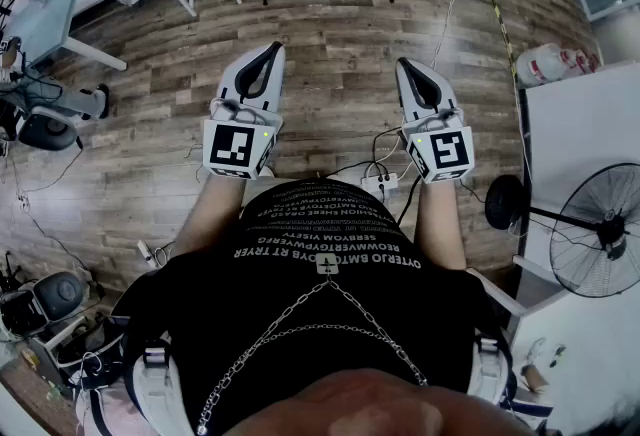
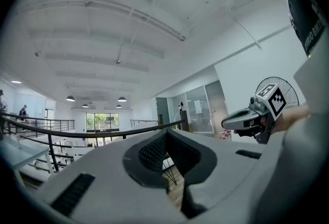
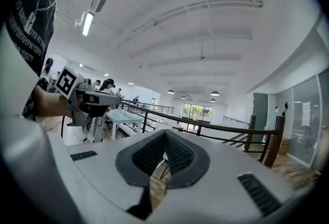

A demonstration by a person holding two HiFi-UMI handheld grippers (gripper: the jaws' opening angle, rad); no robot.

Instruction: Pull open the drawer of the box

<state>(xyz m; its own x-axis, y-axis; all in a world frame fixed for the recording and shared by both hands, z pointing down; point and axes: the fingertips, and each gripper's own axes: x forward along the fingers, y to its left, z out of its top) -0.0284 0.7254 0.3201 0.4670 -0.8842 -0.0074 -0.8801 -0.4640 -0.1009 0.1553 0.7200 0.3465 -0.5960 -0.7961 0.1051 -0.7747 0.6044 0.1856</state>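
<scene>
not started yet, my left gripper (image 1: 274, 48) at 11 o'clock and right gripper (image 1: 405, 65) at 1 o'clock are both pinched closed on nothing, no box in sight, so i gotta find its drawer first.

Pale grey-white shells w/ black ribbed inner pads: left gripper (image 1: 273, 50) & right gripper (image 1: 404, 65). Marker cubes (image 1: 238, 148): black squares on white. Floor (image 1: 330, 14): grey-brown wood planks, streaky grain. Shirt (image 1: 330, 299): black w/ white lettering; silver chain (image 1: 262, 342) across it. Fan (image 1: 600, 229): black wire cage. Table (image 1: 590, 119) at right: white.
</scene>
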